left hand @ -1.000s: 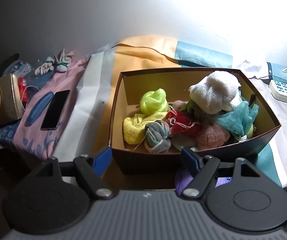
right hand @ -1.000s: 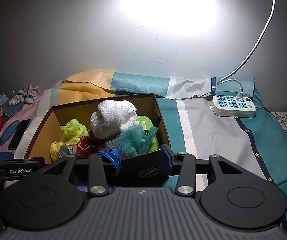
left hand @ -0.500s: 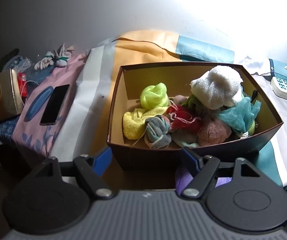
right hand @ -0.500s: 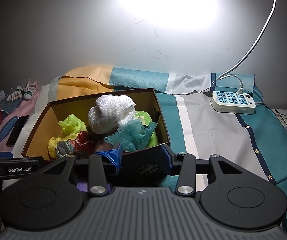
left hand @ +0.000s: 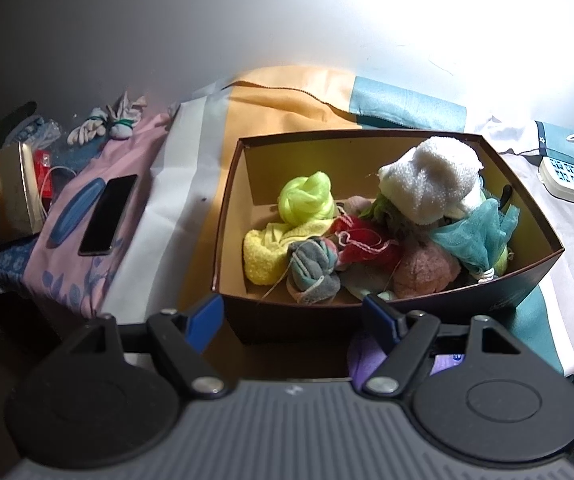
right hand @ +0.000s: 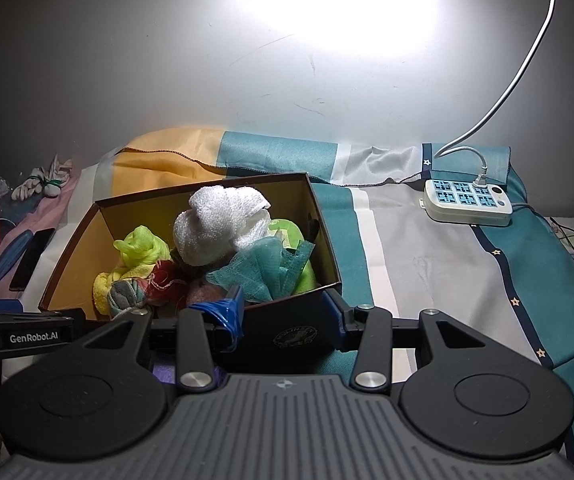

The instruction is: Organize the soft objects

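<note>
A brown cardboard box [left hand: 327,320] [right hand: 299,332] sits on the striped bedsheet, full of soft items: a white towel bundle [left hand: 431,184] [right hand: 223,220], a neon green cloth [left hand: 307,200] [right hand: 139,248], a yellow cloth [left hand: 263,256], a grey sock ball [left hand: 311,276], a red knit piece [left hand: 363,244], a pink ball [left hand: 423,268] and teal mesh [left hand: 475,236] [right hand: 267,268]. My left gripper [left hand: 295,316] is open and empty, just short of the box's near wall. My right gripper [right hand: 283,312] is open and empty at the box's near right corner.
A black phone [left hand: 107,216] lies on pink fabric at the left, with a small gift bag [left hand: 3,196] and tied white gloves [left hand: 107,124] beyond. A white power strip [right hand: 467,200] with its cable lies on the sheet at the right. A wall stands behind.
Both views have risen slightly and drawn a little closer to the box, so more of its inside shows. The objects in it have not moved.
</note>
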A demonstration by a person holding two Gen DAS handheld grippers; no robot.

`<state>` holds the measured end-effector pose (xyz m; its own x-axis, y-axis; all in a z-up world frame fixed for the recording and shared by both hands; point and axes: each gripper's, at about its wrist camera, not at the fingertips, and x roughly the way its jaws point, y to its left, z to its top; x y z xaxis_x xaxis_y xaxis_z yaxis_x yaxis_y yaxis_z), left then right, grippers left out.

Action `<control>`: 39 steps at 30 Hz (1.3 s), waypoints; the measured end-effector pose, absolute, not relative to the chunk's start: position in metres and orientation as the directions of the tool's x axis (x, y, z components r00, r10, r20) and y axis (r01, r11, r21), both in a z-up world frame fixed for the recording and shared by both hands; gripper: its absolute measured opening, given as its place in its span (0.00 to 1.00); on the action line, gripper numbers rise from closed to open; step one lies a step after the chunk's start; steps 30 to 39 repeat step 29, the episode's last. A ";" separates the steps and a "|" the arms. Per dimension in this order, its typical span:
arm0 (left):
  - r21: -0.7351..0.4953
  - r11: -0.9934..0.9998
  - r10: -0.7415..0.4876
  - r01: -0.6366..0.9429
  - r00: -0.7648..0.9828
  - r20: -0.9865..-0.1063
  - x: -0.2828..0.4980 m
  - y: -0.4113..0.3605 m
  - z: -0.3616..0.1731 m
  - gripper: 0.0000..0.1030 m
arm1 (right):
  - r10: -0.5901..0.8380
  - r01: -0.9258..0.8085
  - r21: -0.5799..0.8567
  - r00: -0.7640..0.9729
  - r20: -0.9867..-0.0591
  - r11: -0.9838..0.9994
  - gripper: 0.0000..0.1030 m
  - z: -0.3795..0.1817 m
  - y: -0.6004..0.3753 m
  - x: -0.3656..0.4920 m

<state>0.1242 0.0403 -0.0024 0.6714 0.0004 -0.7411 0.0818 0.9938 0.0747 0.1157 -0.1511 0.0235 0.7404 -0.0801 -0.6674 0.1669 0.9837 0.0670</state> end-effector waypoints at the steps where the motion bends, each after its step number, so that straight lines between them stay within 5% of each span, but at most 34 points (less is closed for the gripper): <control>1: 0.074 0.994 0.001 0.081 0.672 -0.741 0.124 0.040 -0.003 0.75 | -0.082 0.169 0.066 0.740 -0.667 0.983 0.26 0.023 -0.151 0.116; 39: 0.016 0.996 -0.052 0.092 0.690 -0.722 0.122 0.044 0.003 0.68 | -0.072 0.162 0.074 0.739 -0.670 0.984 0.27 0.021 -0.148 0.116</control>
